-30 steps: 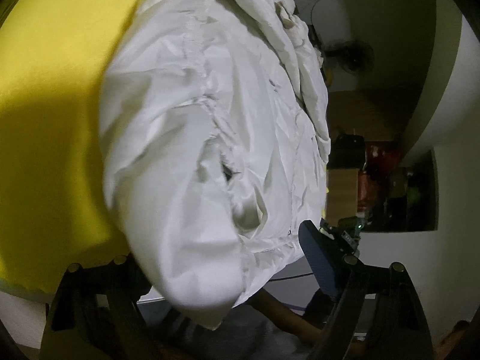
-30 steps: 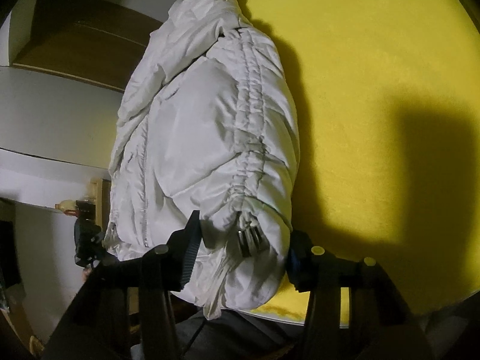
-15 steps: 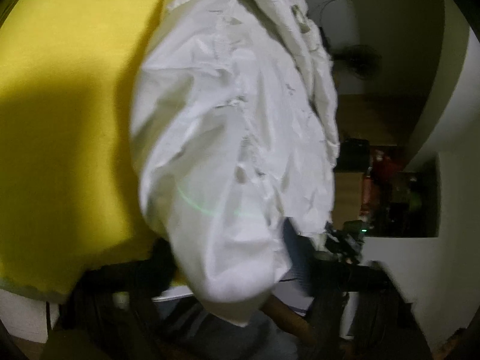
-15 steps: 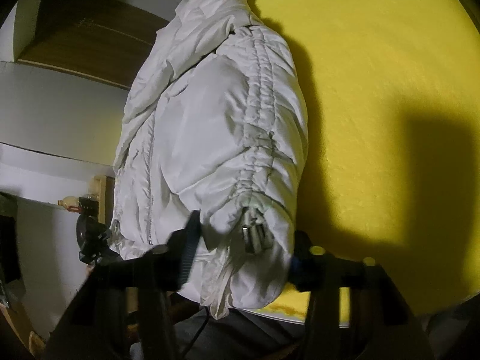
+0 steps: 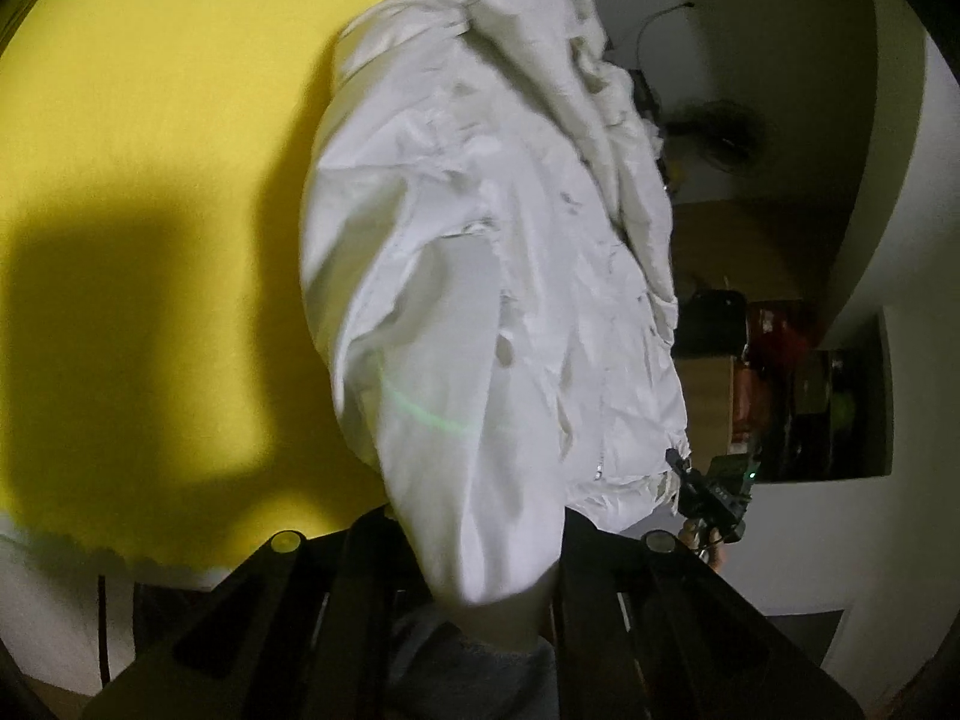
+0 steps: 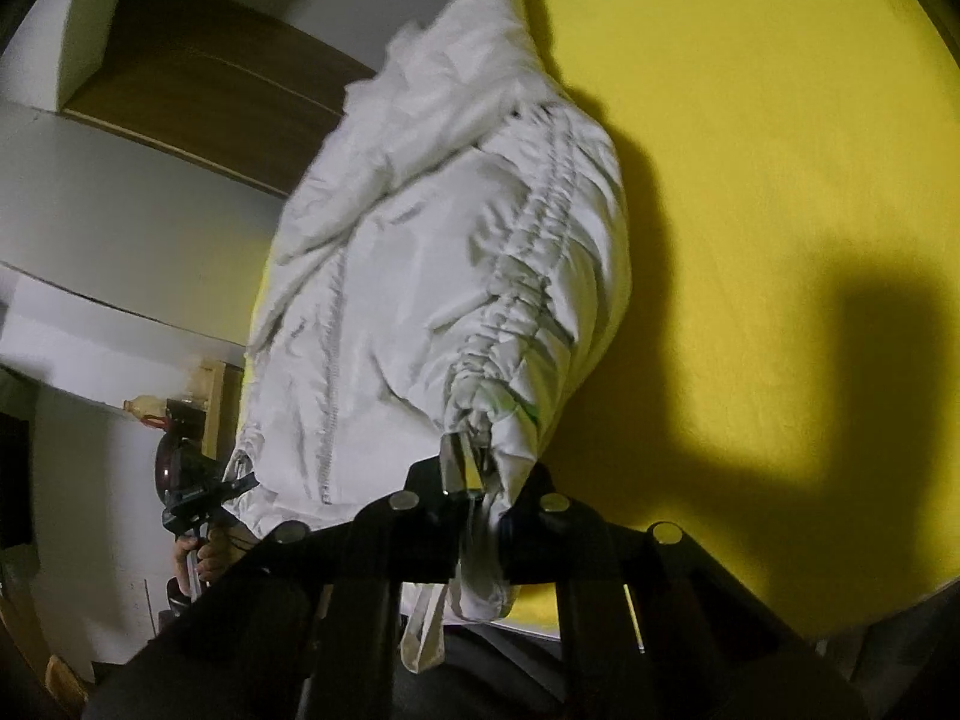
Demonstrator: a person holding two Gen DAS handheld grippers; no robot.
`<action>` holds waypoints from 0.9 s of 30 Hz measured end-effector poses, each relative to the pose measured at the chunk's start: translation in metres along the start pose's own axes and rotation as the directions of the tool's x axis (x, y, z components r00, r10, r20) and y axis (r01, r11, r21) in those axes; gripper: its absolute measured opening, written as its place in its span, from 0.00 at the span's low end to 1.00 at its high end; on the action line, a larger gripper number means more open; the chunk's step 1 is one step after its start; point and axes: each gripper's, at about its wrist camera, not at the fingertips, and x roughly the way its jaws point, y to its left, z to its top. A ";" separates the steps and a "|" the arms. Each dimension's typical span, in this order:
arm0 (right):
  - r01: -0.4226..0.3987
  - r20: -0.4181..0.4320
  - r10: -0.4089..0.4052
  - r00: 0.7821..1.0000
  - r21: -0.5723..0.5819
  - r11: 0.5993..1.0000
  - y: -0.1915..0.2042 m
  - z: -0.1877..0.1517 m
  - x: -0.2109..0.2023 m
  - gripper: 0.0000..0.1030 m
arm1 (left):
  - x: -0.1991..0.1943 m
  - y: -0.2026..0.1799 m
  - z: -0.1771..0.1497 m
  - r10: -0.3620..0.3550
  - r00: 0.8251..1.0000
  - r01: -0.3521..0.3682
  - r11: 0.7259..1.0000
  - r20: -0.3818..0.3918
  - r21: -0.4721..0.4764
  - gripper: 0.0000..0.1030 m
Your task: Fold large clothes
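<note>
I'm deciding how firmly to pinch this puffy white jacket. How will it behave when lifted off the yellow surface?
Probably floppy: the white jacket sags in loose folds between the right tongs and left tongs. It likely feels light for its bulk, since it looks puffed. Its smooth, faintly shiny shell may slip, so grip the gathered seam rather than the plain fabric.

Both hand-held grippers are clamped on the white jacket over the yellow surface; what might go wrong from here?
1. The right hand-held gripper pinches only the gathered hem corner of the white jacket; slick fabric may slip out.
2. The left hand-held gripper holds a thick, bulky fold, so its grip may be shallow.
3. Puffy bulk over the yellow surface may refuse to lie flat.
</note>
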 end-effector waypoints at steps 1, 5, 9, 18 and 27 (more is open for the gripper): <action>-0.011 0.006 0.011 1.000 -0.005 1.000 0.004 0.001 -0.003 0.09 | -0.003 -0.005 -0.001 0.004 1.000 -0.004 1.000 0.006 0.016 0.06; -0.034 0.018 0.035 0.999 -0.008 0.999 0.007 0.005 -0.011 0.09 | -0.013 -0.019 -0.003 0.006 1.000 -0.007 0.999 0.031 0.049 0.06; -0.064 0.027 0.064 0.998 0.009 0.998 0.003 0.003 -0.019 0.09 | -0.021 -0.014 -0.004 0.004 0.999 -0.005 0.999 0.039 0.036 0.06; -0.108 0.008 0.108 0.994 0.005 0.994 0.008 -0.002 -0.026 0.09 | -0.032 -0.010 -0.010 0.002 0.999 -0.004 1.000 0.050 0.026 0.06; -0.124 0.006 0.124 0.992 0.025 0.992 -0.006 -0.003 -0.045 0.09 | -0.032 -0.030 -0.010 0.013 0.999 -0.015 0.998 0.040 0.060 0.06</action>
